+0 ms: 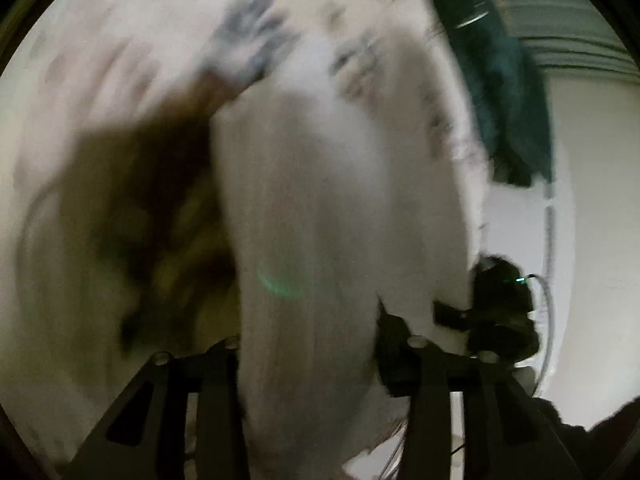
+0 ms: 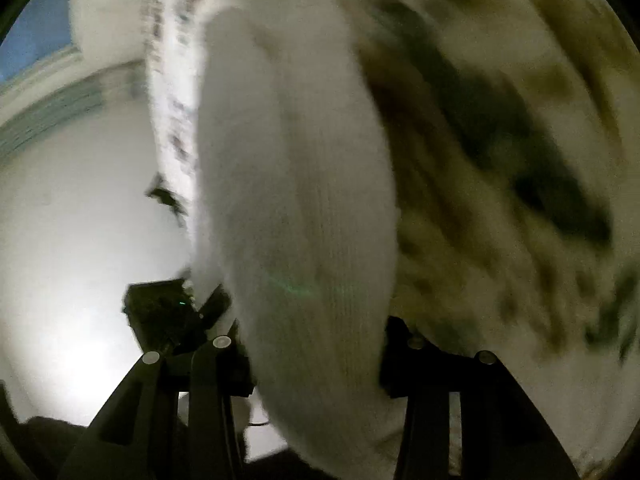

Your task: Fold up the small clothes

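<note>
A pale ribbed knitted garment (image 1: 320, 220) hung between the black fingers of the left gripper (image 1: 308, 354) and likewise ran through the right gripper (image 2: 316, 344). It appeared raised off the brown-patterned bedding (image 2: 500, 160) so it could be spread for folding. Blur hid the pads, so whether either gripper was clamped on it could not be told.

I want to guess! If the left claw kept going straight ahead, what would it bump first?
Probably the white ribbed cloth: it already fills the space between the left claw fingers. The picture is blurry, so depth is unclear.
</note>
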The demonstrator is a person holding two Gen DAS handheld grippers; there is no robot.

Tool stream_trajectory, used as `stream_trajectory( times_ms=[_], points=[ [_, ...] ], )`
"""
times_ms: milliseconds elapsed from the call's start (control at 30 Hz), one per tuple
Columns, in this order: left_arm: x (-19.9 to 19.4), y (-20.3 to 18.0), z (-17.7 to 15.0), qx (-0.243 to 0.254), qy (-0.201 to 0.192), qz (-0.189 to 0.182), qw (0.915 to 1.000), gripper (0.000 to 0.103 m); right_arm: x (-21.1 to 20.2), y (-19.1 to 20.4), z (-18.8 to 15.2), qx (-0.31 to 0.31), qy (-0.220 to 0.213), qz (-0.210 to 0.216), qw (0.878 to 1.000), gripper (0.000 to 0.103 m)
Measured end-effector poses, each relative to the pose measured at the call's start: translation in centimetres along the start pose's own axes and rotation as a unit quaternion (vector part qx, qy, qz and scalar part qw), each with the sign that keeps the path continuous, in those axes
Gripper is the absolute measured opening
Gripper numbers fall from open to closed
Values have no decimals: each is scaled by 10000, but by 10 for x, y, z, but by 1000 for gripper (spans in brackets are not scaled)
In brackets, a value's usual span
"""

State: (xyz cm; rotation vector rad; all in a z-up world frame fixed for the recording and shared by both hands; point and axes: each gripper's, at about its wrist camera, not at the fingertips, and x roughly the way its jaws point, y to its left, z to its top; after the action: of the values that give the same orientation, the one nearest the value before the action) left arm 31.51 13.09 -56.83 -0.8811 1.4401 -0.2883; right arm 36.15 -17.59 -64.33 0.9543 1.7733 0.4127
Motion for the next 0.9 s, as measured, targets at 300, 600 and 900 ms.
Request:
stream_trajectory(
  times_ms=[300, 600, 900],
  points=[
    [-60, -42, 14, 666, -591, 1081, 9901, 70, -73, 66, 9, -1125, -796, -1527, 9786, 62],
    [-18, -76, 86, 1700, -704, 1617, 9695, 81, -5, 215, 96, -3803, 209, -2431, 8921, 65],
    [-9, -66, 82, 1568, -659, 1659, 9714, 81, 49, 210, 106, -4159, 1068, -2842, 8572, 6]
  ],
)
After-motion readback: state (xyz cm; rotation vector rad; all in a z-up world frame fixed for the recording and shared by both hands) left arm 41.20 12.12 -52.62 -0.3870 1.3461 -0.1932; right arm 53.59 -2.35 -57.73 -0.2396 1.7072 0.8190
